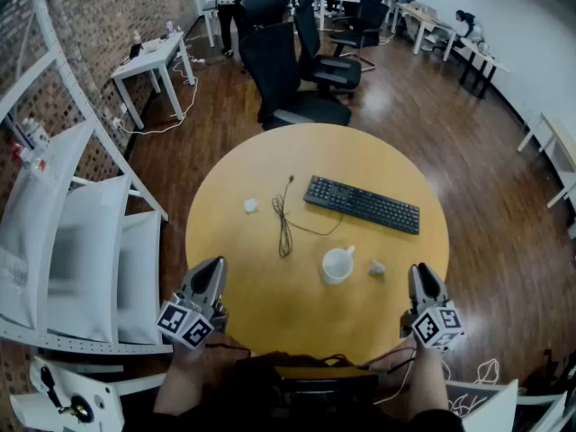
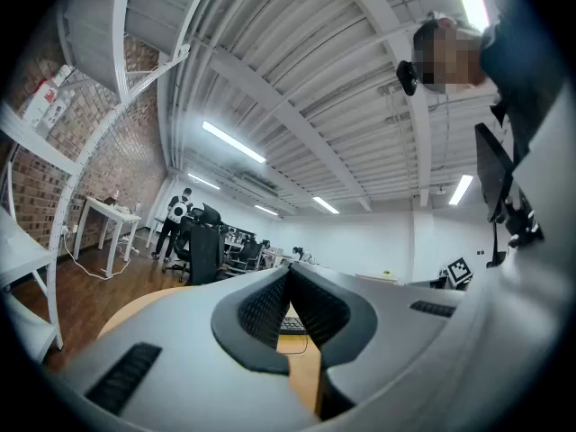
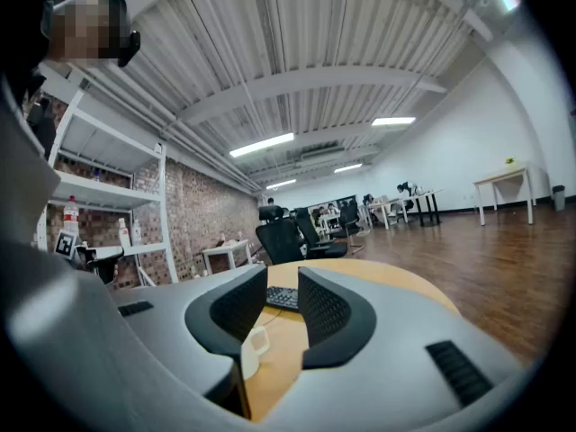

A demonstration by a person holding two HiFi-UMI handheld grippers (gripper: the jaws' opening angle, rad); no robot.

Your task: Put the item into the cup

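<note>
A white cup (image 1: 337,265) stands on the round yellow table (image 1: 270,304), handle pointing far right. A small crumpled whitish item (image 1: 376,266) lies just right of the cup. A second small white item (image 1: 251,206) lies farther off on the left. My left gripper (image 1: 214,268) hovers at the near left edge, its jaws meeting at the tips (image 2: 290,273) with nothing in them. My right gripper (image 1: 421,274) is at the near right, right of the crumpled item. Its jaws (image 3: 283,279) stand apart and empty, with the cup (image 3: 255,342) showing low between them.
A black keyboard (image 1: 362,204) lies across the far side of the table, with a thin dark cable (image 1: 284,223) coiled to its left. Black office chairs (image 1: 288,79) stand beyond the table. White shelving (image 1: 81,241) is close on the left.
</note>
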